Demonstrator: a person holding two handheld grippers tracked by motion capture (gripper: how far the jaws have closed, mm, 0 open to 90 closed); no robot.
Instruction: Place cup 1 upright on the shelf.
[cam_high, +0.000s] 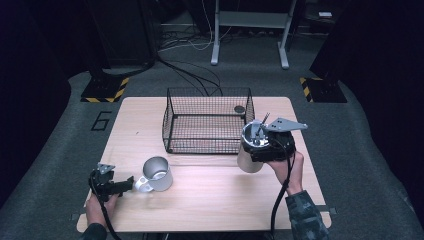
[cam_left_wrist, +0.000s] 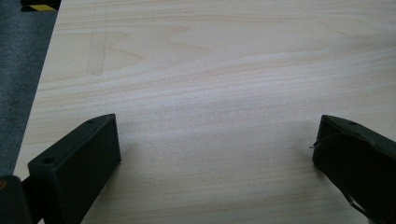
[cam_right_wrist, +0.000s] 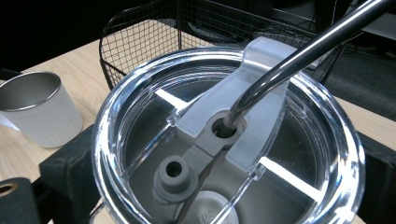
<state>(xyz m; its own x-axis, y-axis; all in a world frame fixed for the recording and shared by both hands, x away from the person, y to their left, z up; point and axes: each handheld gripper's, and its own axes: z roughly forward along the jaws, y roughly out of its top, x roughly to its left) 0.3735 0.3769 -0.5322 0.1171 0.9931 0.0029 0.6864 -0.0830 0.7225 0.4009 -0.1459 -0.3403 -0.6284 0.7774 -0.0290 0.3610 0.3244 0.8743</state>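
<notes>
A cream tumbler (cam_high: 248, 163) with a clear lid (cam_right_wrist: 140, 107) and a metal straw (cam_right_wrist: 299, 56) is held just above the table, right of the wire basket (cam_high: 168, 122). My right gripper (cam_high: 257, 145) is shut on it, one black jaw on each side of the lid in the right gripper view, where that gripper (cam_right_wrist: 224, 154) looks down on the lid. A white metal mug (cam_high: 158, 174) stands upright at the front left, its handle toward my left gripper (cam_high: 127, 184). That gripper is open, just left of the handle. Its jaws stand wide apart over bare wood in the left gripper view (cam_left_wrist: 215, 149).
The black wire basket (cam_right_wrist: 154, 28) stands at the back middle of the wooden table (cam_high: 215, 200), with a small black disc (cam_high: 239, 109) in its far right corner. The mug (cam_right_wrist: 39, 109) shows left of the tumbler. Cables and a metal stand lie on the floor beyond.
</notes>
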